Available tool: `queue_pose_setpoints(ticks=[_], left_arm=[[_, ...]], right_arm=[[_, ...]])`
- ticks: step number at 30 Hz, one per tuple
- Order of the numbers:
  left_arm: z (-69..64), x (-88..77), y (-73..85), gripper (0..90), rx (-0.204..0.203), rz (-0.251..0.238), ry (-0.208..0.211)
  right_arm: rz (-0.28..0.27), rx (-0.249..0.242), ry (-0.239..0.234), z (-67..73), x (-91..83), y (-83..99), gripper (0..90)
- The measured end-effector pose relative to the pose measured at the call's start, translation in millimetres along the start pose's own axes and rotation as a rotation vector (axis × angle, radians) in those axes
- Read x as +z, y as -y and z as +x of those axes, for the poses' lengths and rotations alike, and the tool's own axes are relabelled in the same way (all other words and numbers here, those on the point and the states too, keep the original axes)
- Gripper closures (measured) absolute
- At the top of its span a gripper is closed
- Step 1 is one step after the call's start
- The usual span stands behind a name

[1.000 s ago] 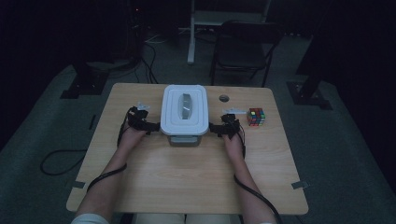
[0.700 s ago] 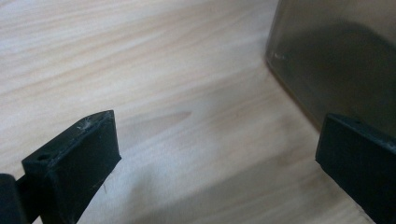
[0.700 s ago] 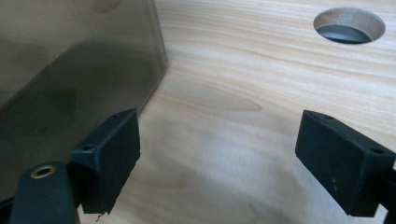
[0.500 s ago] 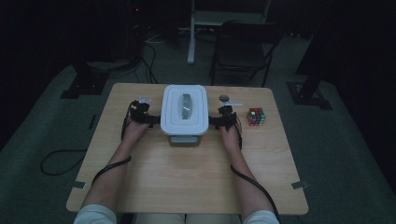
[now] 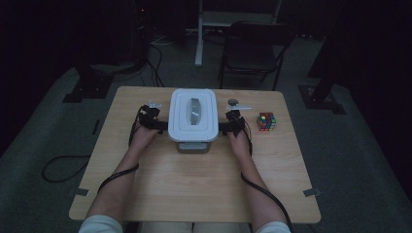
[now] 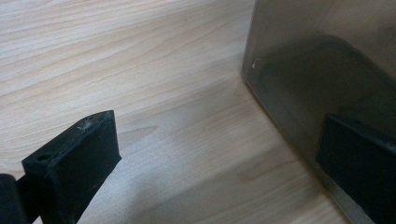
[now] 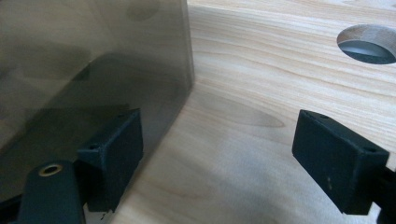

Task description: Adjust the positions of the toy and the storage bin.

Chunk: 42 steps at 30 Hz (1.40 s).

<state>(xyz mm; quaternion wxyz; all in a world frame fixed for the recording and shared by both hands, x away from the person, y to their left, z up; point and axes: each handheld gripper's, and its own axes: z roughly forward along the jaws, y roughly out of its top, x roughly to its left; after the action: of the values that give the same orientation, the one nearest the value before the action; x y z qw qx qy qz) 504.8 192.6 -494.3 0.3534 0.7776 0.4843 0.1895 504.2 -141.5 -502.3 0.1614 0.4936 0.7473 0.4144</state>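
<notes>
A box with a white lid [image 5: 193, 115] and a smoky grey body [image 6: 322, 65] stands mid-table. My left gripper [image 5: 156, 124] sits at its left side. Its jaws stand wide apart [image 6: 219, 158], one resting against the box wall, with bare wood between them. My right gripper [image 5: 228, 126] sits at the box's right side. Its jaws [image 7: 224, 154] have just been closing a little but still stand apart over bare table, the near one beside the grey wall [image 7: 93, 60]. Neither gripper holds anything.
A multicoloured puzzle cube [image 5: 266, 121] lies right of my right hand. A round cable hole [image 7: 366, 44] is cut into the wooden table [image 5: 194, 184] behind the right gripper. A chair [image 5: 252, 48] stands beyond the far edge.
Both hands have slid slightly away from the person along the box's sides. The box and the cube have stayed put.
</notes>
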Motion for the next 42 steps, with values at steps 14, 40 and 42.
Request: queue_pose_setpoints(ticks=[14, 40, 42], left_arm=[[-20.8, -14.5, 10.1, 0.5, 0.038, 0.018, 0.013], [-63.1, -43.8, 42.5, 0.6, 0.110, 0.041, 0.080], [-65.8, -46.5, 46.2, 0.6, 0.109, 0.039, 0.089]], right_arm=[[-0.016, 0.012, -0.032, 4.6, -24.2, 18.8, 18.2], [-0.027, -0.037, -0.063, 14.8, -78.5, 61.2, 19.4], [-0.030, -0.039, -0.068, 16.1, -83.2, 65.7, 19.4]])
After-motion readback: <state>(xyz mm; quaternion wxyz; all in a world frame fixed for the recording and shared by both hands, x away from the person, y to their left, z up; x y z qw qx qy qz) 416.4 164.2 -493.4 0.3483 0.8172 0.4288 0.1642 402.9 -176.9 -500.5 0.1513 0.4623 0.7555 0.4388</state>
